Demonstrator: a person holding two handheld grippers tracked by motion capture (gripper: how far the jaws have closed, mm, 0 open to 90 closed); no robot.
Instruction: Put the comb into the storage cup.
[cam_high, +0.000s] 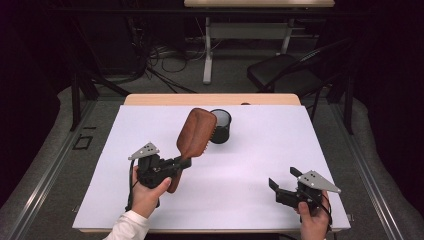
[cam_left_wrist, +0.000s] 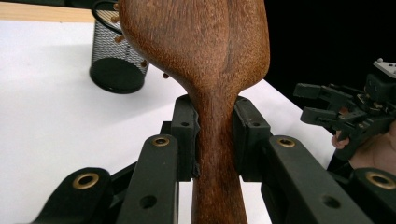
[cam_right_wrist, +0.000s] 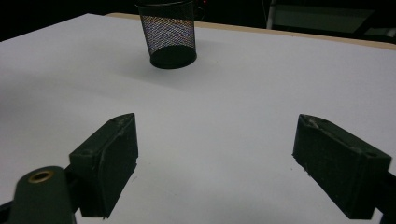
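A brown wooden hairbrush (cam_high: 196, 132) hangs tilted above the white table, its broad head up and toward the back. My left gripper (cam_high: 184, 162) is shut on its narrow handle. In the left gripper view both black pads press the brush (cam_left_wrist: 205, 46) handle from either side, with my left gripper (cam_left_wrist: 214, 135) centred on it. The brush head reaches close to a black mesh cup (cam_high: 220, 126), which stands upright behind it. My right gripper (cam_high: 283, 177) rests at the front right, open with nothing between its fingers; in its own view my right gripper (cam_right_wrist: 229, 158) has wide-set jaws over bare table.
A white sheet (cam_high: 260, 150) covers the table, with a wooden edge (cam_high: 210, 99) at the back. The mesh cup (cam_right_wrist: 168, 35) stands far ahead of the right gripper. Beyond the table are a dark chair (cam_high: 282, 70), another desk (cam_high: 250, 30) and floor cables.
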